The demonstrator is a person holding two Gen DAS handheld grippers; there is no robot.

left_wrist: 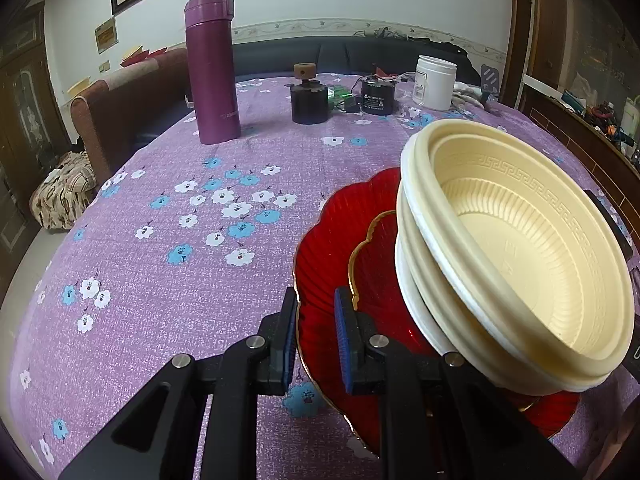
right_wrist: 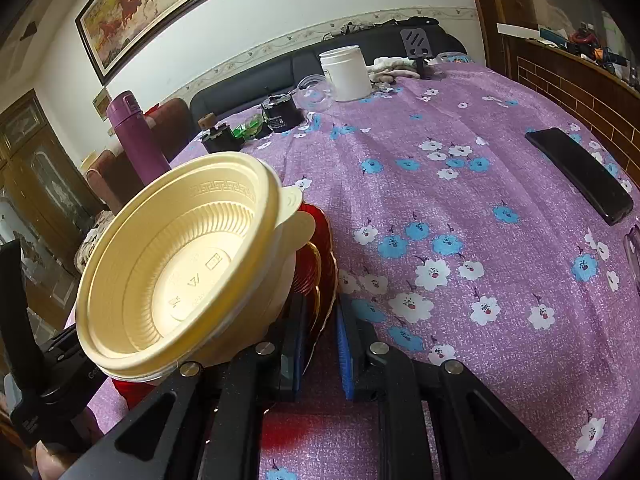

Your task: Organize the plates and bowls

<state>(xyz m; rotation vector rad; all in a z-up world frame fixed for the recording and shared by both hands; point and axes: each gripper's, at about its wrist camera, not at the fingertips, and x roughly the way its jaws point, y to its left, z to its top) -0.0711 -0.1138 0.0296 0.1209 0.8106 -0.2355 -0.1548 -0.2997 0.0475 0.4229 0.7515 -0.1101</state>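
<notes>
Left wrist view: left gripper (left_wrist: 316,336) pinches the red plates' (left_wrist: 332,248) rim; cream bowls (left_wrist: 520,248) sit stacked on them. Right gripper (right_wrist: 322,344) clamps the opposite rim.

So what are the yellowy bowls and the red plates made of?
The cream bowls look like thin moulded plastic with a matt finish: fine ribs and a pressed key pattern under the rim. The red plates look like glass or clear hard plastic; they are glossy, see-through red, with scalloped gold edges. I can't tell which.
</notes>
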